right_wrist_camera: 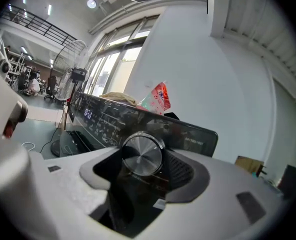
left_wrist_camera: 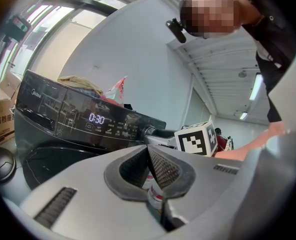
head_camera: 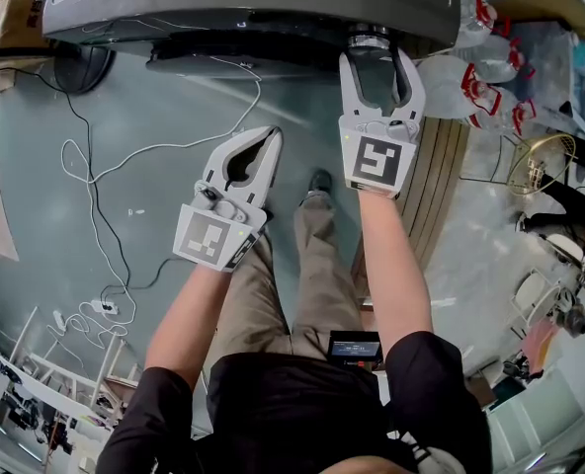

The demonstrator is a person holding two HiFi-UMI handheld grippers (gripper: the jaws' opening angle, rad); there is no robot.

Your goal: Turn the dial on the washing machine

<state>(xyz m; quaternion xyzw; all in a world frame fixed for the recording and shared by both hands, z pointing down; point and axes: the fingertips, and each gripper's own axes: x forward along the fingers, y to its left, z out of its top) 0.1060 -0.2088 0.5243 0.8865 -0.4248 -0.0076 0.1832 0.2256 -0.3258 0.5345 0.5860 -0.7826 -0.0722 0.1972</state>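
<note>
The dial [right_wrist_camera: 142, 154], a round metal knob, is seen in the middle of the right gripper view, on the dark panel of the washing machine [right_wrist_camera: 193, 130]. In the head view it is found at the upper middle. It is judged to be stiff, smooth and perhaps slippery, so it should be taken by its rim from two opposite sides. The right gripper [head_camera: 379, 70] is opened wide, with the dial framed between its jaws; contact cannot be confirmed. The left gripper [left_wrist_camera: 149, 158] is closed on nothing, apart from the machine.
</note>
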